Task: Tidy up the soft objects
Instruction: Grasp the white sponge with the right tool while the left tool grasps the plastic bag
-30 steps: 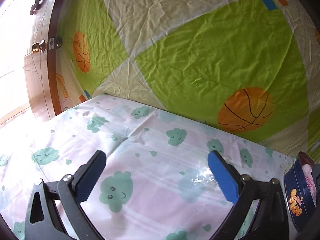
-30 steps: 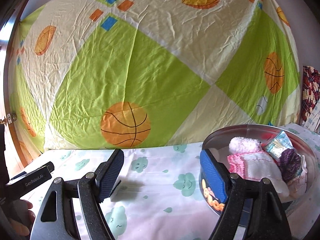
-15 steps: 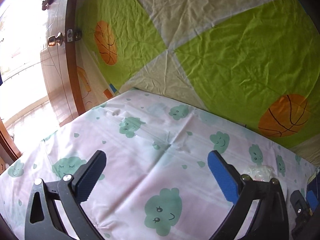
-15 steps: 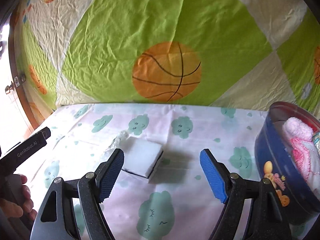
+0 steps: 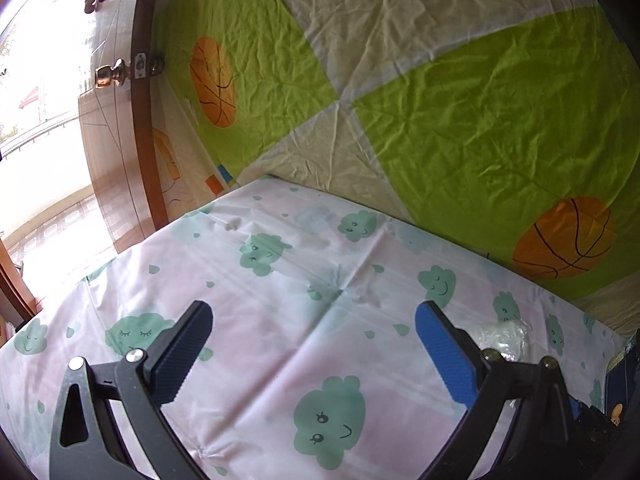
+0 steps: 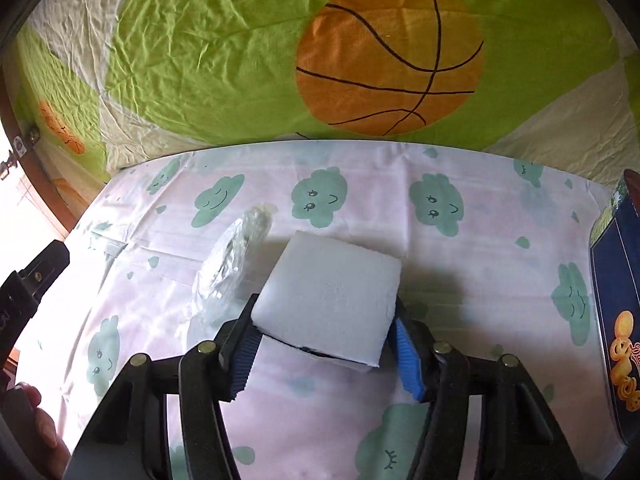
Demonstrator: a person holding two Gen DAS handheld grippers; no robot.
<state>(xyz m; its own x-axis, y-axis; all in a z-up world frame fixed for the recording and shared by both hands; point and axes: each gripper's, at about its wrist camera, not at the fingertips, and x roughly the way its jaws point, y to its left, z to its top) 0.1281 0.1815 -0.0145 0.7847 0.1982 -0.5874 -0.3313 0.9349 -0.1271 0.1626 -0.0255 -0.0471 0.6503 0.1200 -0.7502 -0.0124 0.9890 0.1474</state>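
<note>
Now your right gripper [image 6: 324,340] clamps one white sponge [image 6: 330,294] on the sheet [image 6: 460,264] — one plastic wrapper [image 6: 230,256] just left; your left gripper [image 5: 314,344] gapes wide, holding nothing.

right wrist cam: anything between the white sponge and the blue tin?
Nothing. In the right wrist view, only bare cloud-print sheet separates the white sponge, clamped by the right hand-held gripper, from the blue tin.
</note>
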